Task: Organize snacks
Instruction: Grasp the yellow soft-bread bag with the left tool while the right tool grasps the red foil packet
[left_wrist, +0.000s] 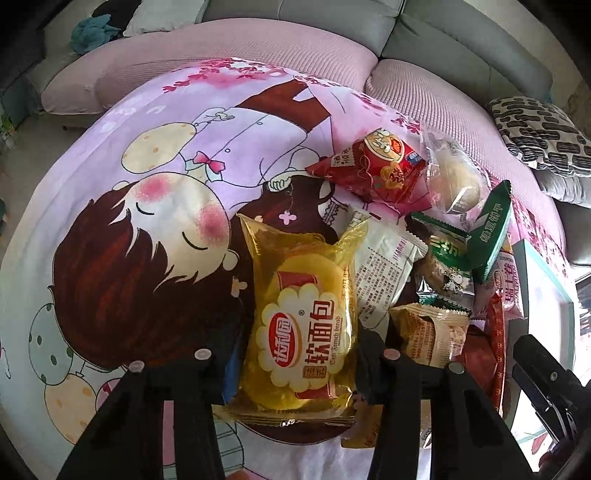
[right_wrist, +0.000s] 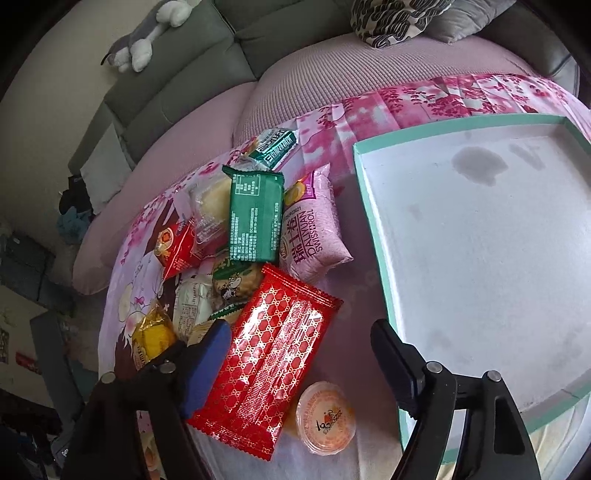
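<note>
The yellow soft-bread packet (left_wrist: 301, 325) lies on the cartoon-print cloth (left_wrist: 147, 184), at the six o'clock edge of the snack heap, and the left gripper (left_wrist: 295, 354) straddles it: one finger sits against each long side of the wrapper, drawn in close, so it looks gripped or a touch short of it. From that packet, a white wrapper (left_wrist: 384, 266) lies at one o'clock, a tan packet (left_wrist: 430, 334) at three, and the red pouch (left_wrist: 376, 166) further out at one.

In the right wrist view, the right gripper (right_wrist: 295, 354) stands wide over the red patterned packet (right_wrist: 269, 365), its blue-padded finger (right_wrist: 207, 365) touching the packet's nine o'clock edge, the other finger clear of it; nothing is held. A jelly cup (right_wrist: 325, 417) sits at the packet's five o'clock, the white tray (right_wrist: 373, 206) with its teal rim at two o'clock, still bare.

To do this pick well, I would close on the bread itself rather than the slack film, lift straight up so neighbours stay put, then carry it toward the tray. The soft loaf will squash if pinched hard.
</note>
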